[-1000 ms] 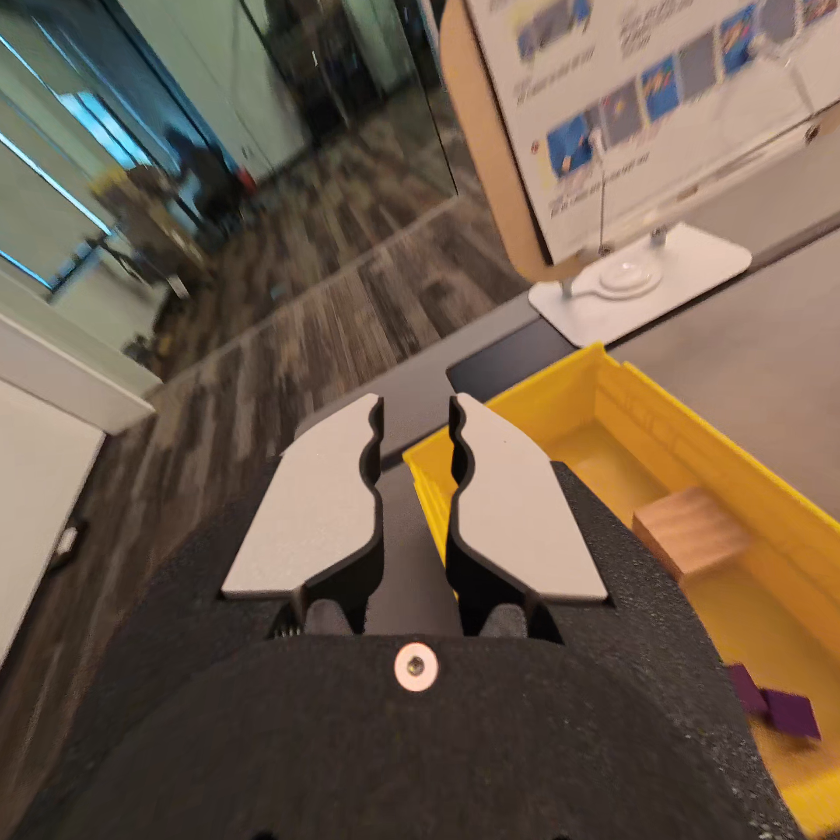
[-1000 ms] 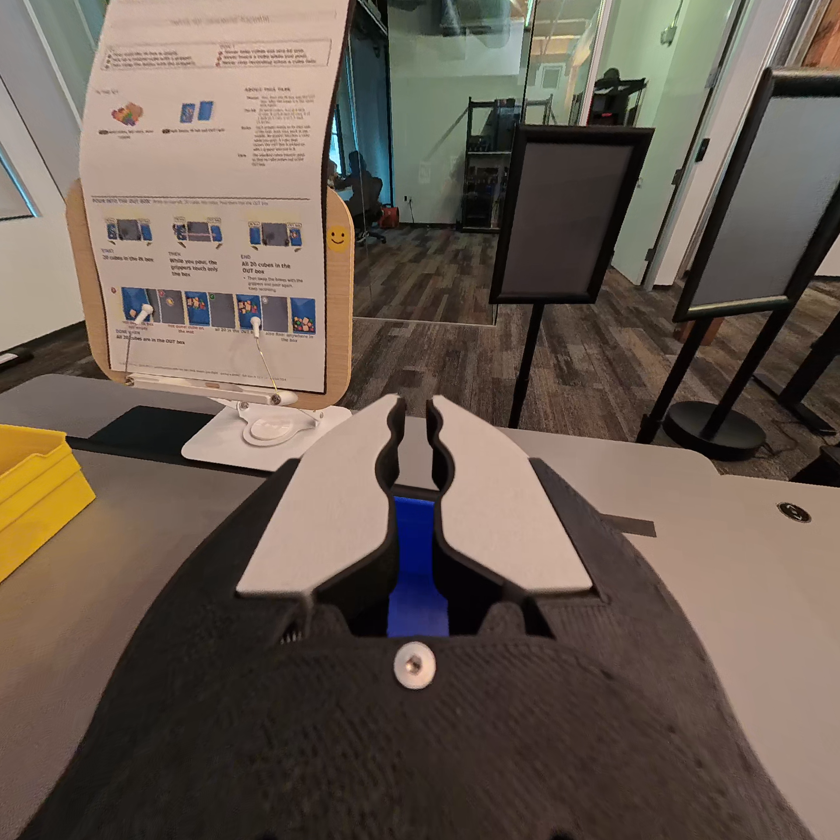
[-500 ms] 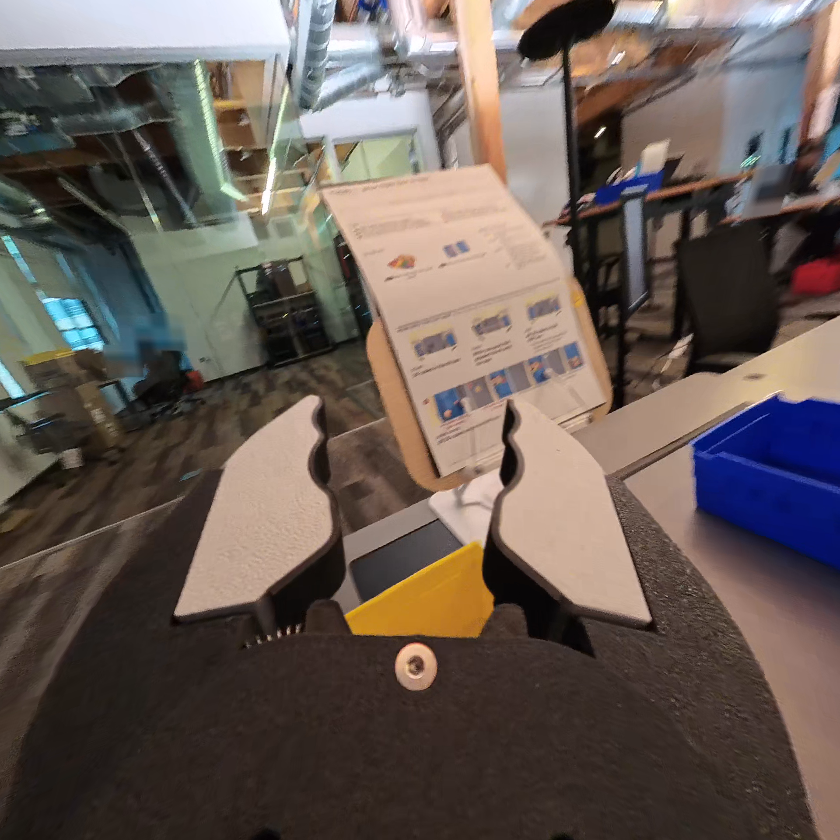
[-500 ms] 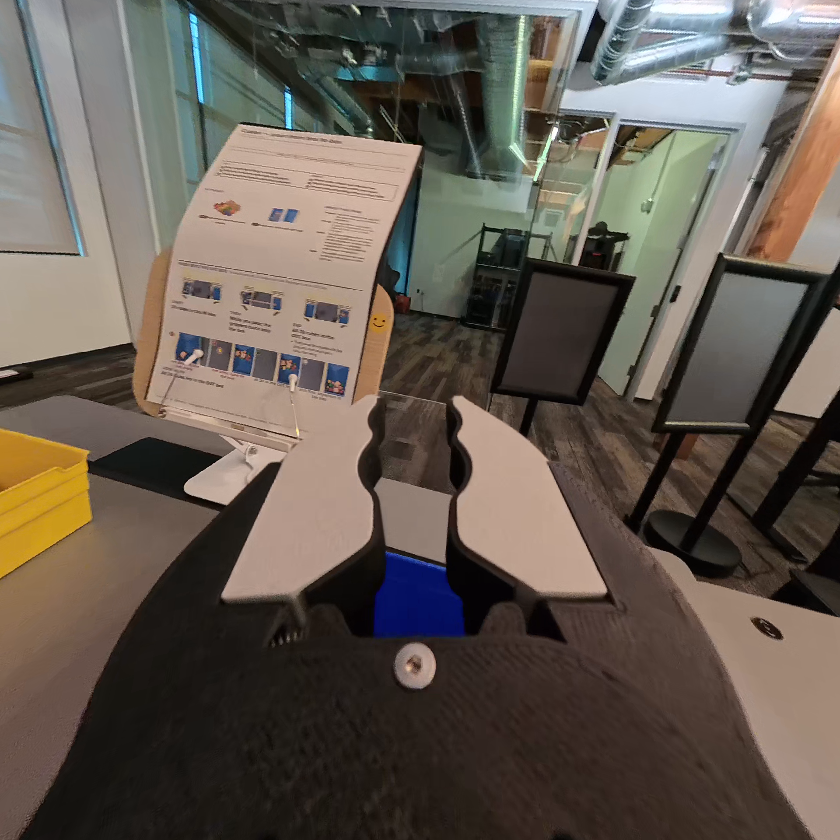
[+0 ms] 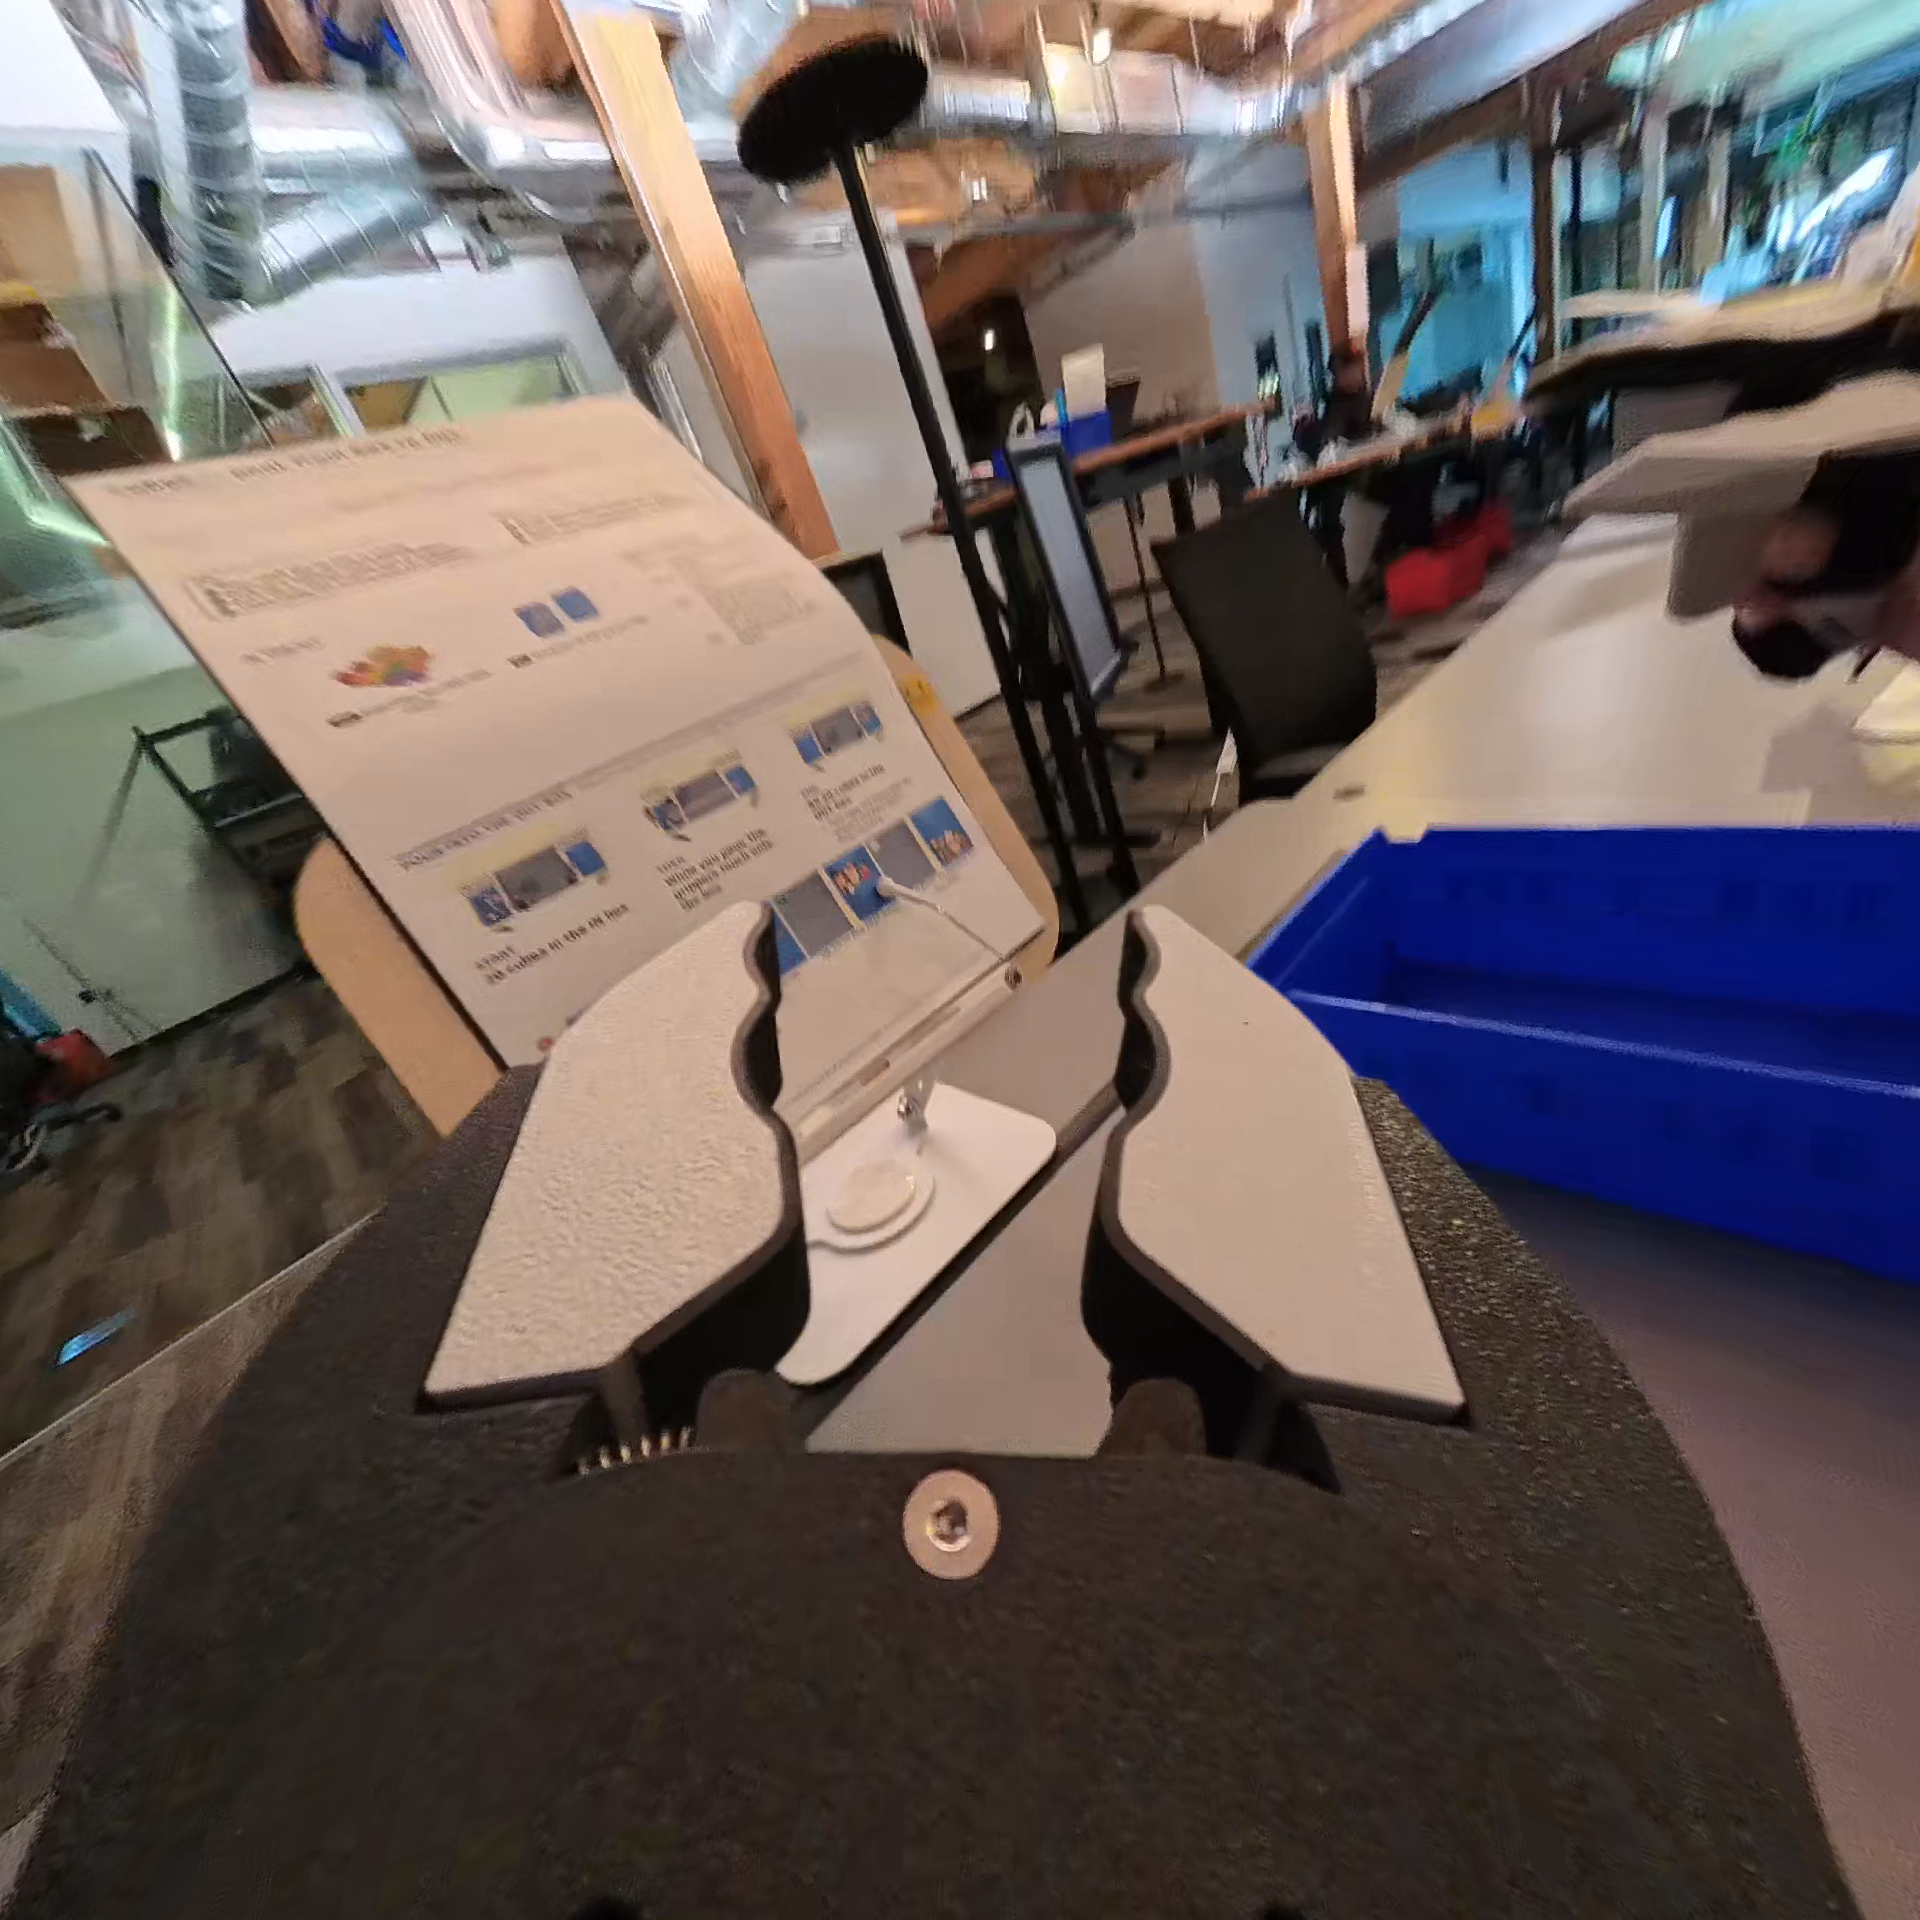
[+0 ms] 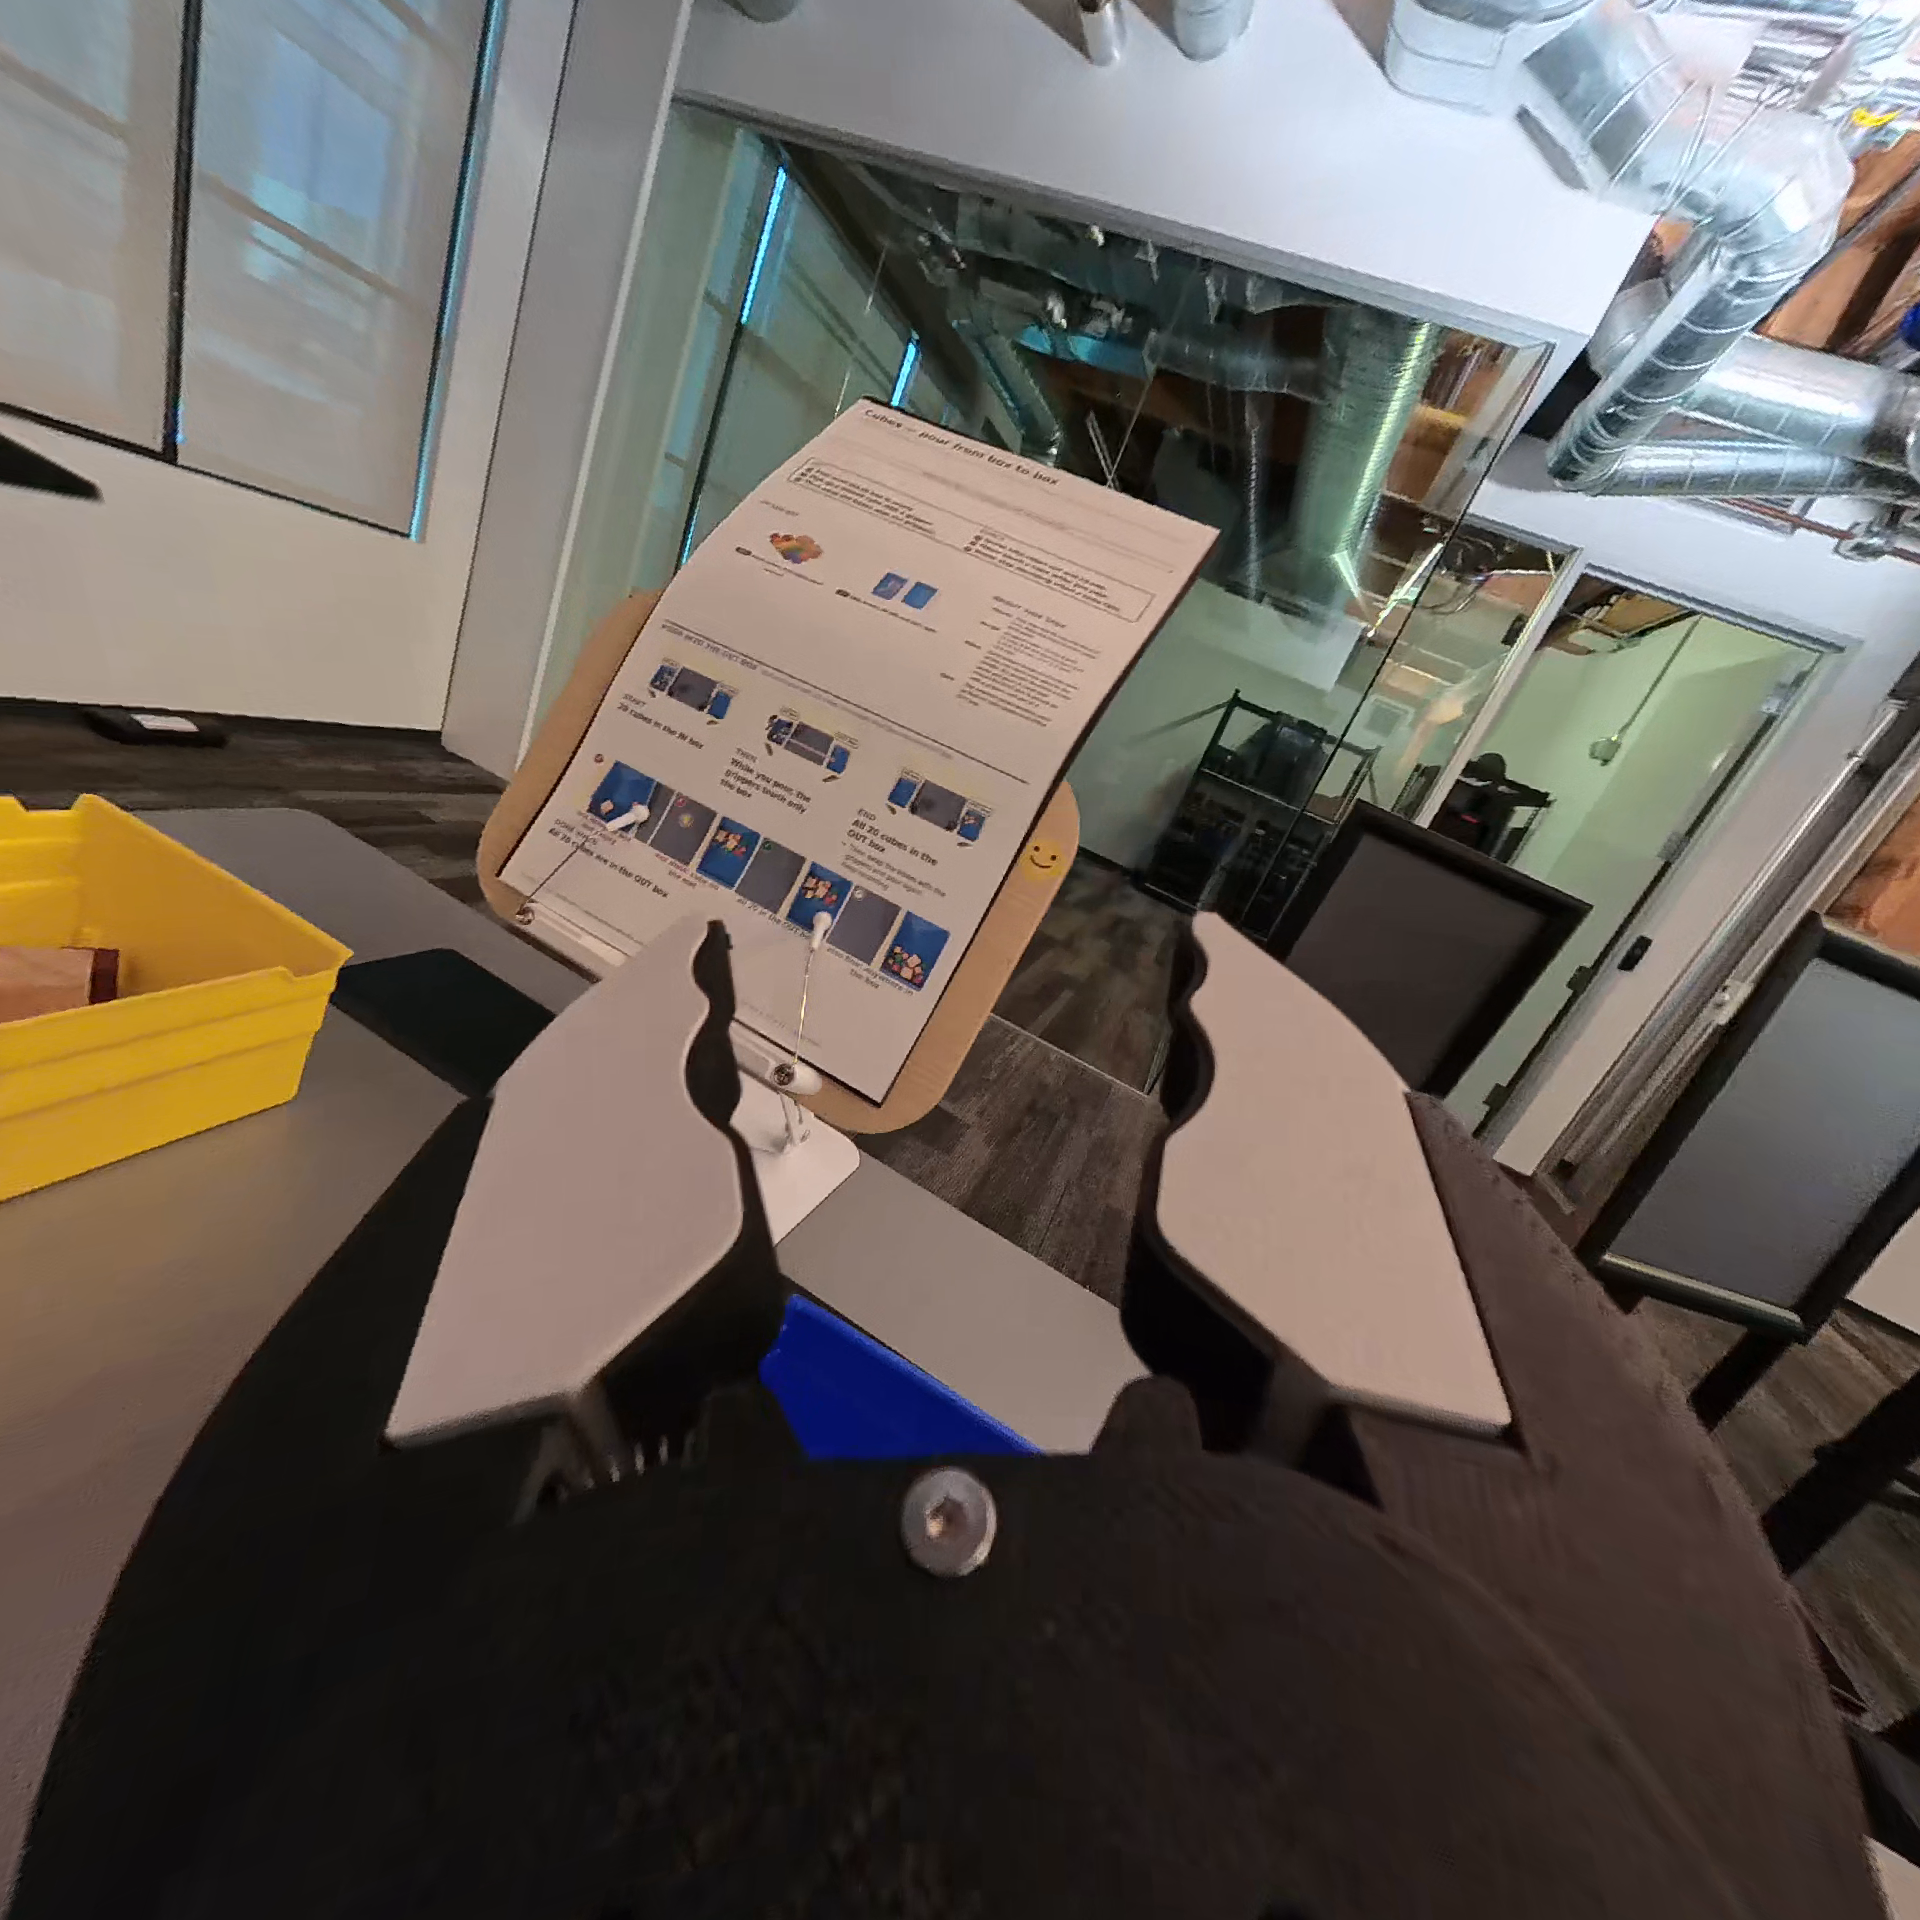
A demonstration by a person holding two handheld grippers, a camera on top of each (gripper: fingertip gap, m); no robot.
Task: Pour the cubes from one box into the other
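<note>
In the left wrist view my left gripper (image 5: pixel 948 935) is open and empty above the grey table (image 5: pixel 1714 1403). The blue box (image 5: pixel 1610 1049) stands on the table to its right, and what shows of its inside holds no cubes. The right gripper's grey fingers (image 5: pixel 1745 488) hang above the box's far end. In the right wrist view my right gripper (image 6: pixel 951 945) is wide open and empty, with a corner of the blue box (image 6: pixel 883 1392) just below its jaws. The yellow box (image 6: pixel 156 1070) sits at the left and holds a wooden cube (image 6: pixel 47 977).
An instruction sheet on a cardboard-backed stand (image 5: pixel 582 727) with a white base (image 5: pixel 914 1195) stands at the table's far edge; it also shows in the right wrist view (image 6: pixel 862 779). Black sign stands (image 6: pixel 1434 966) and the floor lie beyond the table edge.
My right gripper was shut on the blue box wall and has let go and opened wide. My left gripper opened, lifted off the yellow box corner and swung right toward the blue box.
</note>
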